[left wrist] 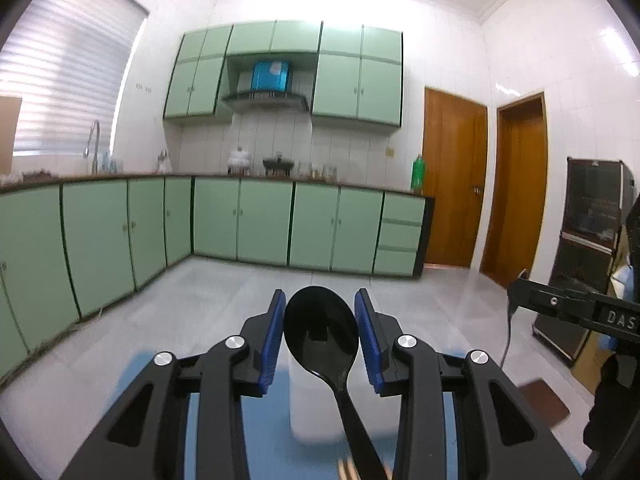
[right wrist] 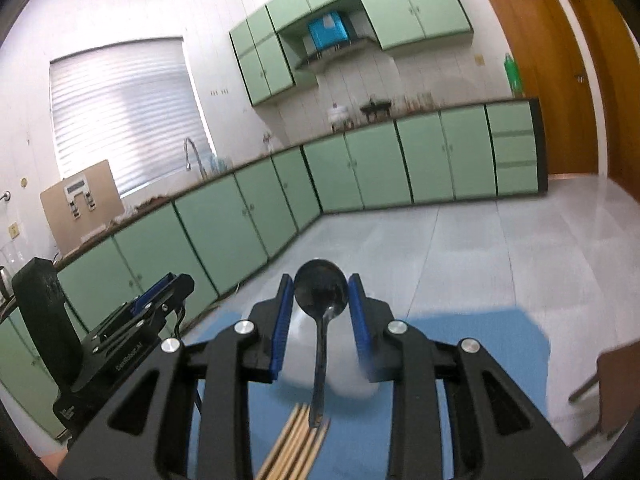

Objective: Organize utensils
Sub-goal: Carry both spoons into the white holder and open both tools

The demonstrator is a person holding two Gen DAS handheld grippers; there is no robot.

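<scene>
In the left wrist view my left gripper [left wrist: 321, 296] is shut on the bowl of a large black spoon [left wrist: 320, 324]. Its handle slants down toward the camera. Under it stands a white container [left wrist: 316, 412] on a blue mat [left wrist: 264, 440]. In the right wrist view my right gripper [right wrist: 320, 280] is shut on the bowl of a smaller black spoon [right wrist: 321, 292], handle hanging down. Below lie several wooden chopsticks [right wrist: 296, 440] on the blue mat [right wrist: 480, 340], beside the blurred white container [right wrist: 348, 376]. Both grippers are held high, side by side.
Green base cabinets [left wrist: 264, 220] under a counter run along the far and left walls, with a sink tap [right wrist: 192, 156]. Two wooden doors [left wrist: 516, 184] and a dark cabinet [left wrist: 588, 240] stand to the right. Grey tiled floor [right wrist: 480, 248] lies beyond the mat.
</scene>
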